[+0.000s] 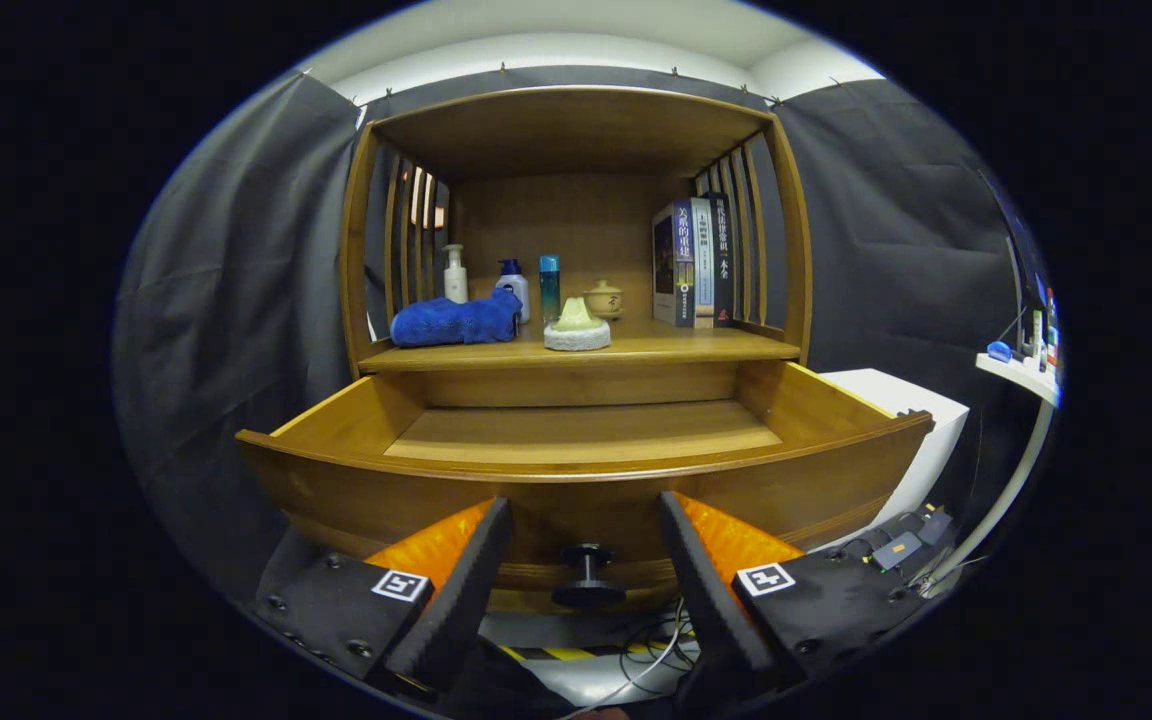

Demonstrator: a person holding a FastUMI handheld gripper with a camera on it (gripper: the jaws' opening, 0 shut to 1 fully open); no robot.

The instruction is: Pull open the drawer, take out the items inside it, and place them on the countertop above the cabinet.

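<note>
Wooden cabinet (576,250) is standing against the dark cloth wall, with the drawer (576,470) sitting pulled all the way out below its table (656,348); the drawer floor is showing bare wood. Books (693,262) are standing upright at the right of the table. Blue towel (456,322) is lying at the left, three bottles (514,288) standing behind it. Pale sponge (577,328) is sitting near the front middle, a small lidded pot (603,299) behind it. Drawer knob (587,577) is sitting between the fingers, touching neither. Tongs (586,585) are hanging wide open, gripping nothing.
</note>
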